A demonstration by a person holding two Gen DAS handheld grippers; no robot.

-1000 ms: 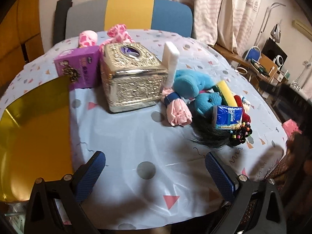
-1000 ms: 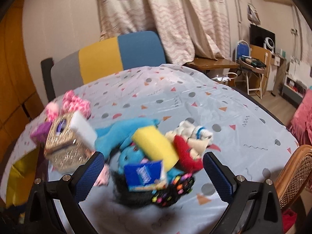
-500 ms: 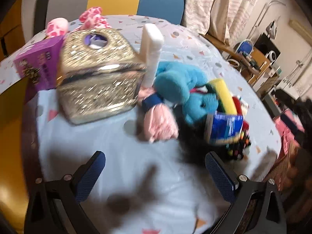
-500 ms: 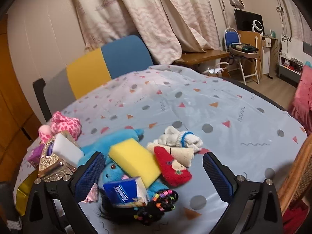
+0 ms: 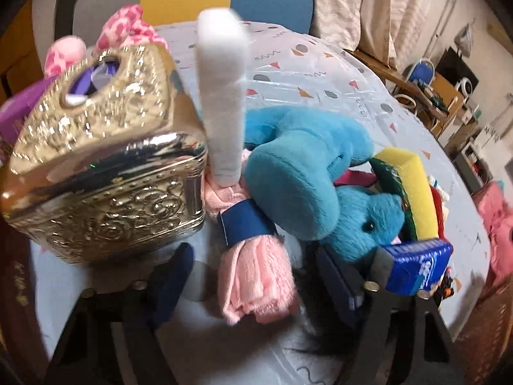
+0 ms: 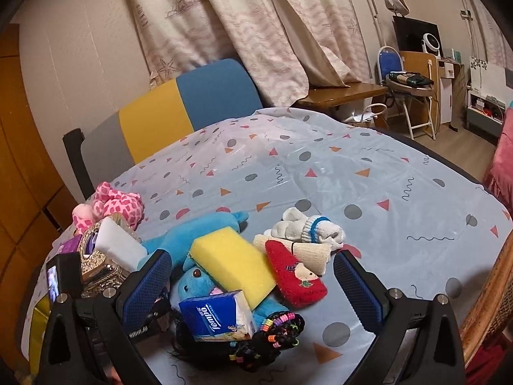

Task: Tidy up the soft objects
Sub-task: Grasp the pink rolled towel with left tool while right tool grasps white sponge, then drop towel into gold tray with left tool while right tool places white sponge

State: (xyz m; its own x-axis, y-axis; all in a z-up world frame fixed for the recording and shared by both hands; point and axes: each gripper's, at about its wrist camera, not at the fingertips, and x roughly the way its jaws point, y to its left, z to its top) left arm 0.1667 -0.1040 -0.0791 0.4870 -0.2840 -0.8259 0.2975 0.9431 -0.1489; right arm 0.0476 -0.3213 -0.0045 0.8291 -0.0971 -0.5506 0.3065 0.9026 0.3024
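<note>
Pink and banded in blue, a rolled towel (image 5: 256, 256) is lying on the table (image 6: 368, 179) beside a gold box (image 5: 105, 192) as the left claw (image 5: 253, 276) is closing around it (pads not yet pressing). Gripping near the band should be keeping it rolled. The right claw (image 6: 251, 284) is hanging wide open, empty.

A round tabletop (image 6: 368, 173) is covered by a pale blue cloth printed with dots and triangles. Behind it a chair back (image 6: 179, 112) in grey, yellow and blue is seen against a beige wall (image 6: 80, 64). Patterned curtains (image 6: 256, 32) are hung to the right, above a wooden desk (image 6: 349, 91). A folding chair (image 6: 407, 96), a dark screen (image 6: 413, 37) and wood flooring (image 6: 461, 147) are seen beyond.
</note>
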